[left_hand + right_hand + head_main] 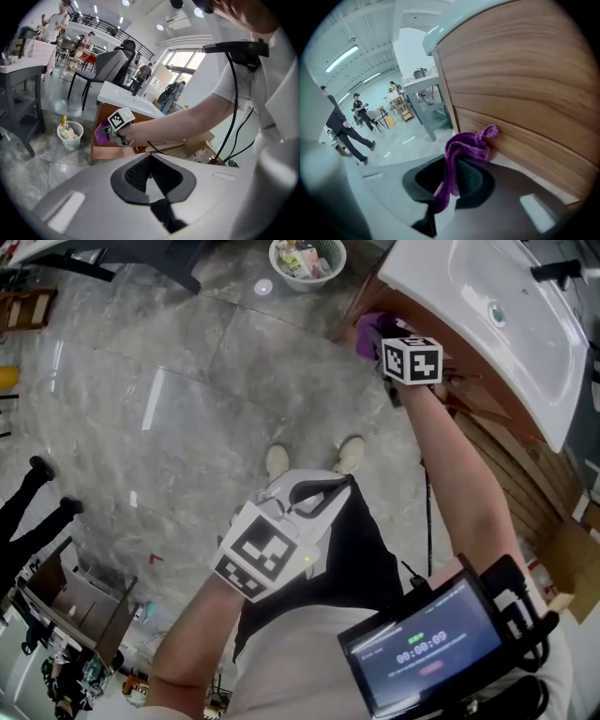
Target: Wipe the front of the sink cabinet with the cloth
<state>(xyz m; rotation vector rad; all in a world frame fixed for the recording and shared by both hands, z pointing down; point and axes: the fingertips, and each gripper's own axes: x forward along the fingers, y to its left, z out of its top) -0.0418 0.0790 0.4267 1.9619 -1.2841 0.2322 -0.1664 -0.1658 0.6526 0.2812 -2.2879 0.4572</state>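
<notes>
At the cabinet front: the right tongs point(452, 180) are clamped on the purple cloth point(464, 150). Its bunched end touches the wooden sink cabinet point(525, 84), below the white sink point(487, 306) and near the cabinet's corner.
Left tongs point(152, 176): held low before the person's body, well apart from the cabinet, the jaws a little apart with nothing between.
Step in hand: the wiping itself, I judge, since the cloth presses on the wood beside a groove.
Next move: probably a sideways stroke along the grain. It calls for steady pressure and a firm clamp, because the loose cloth could slip out.
</notes>
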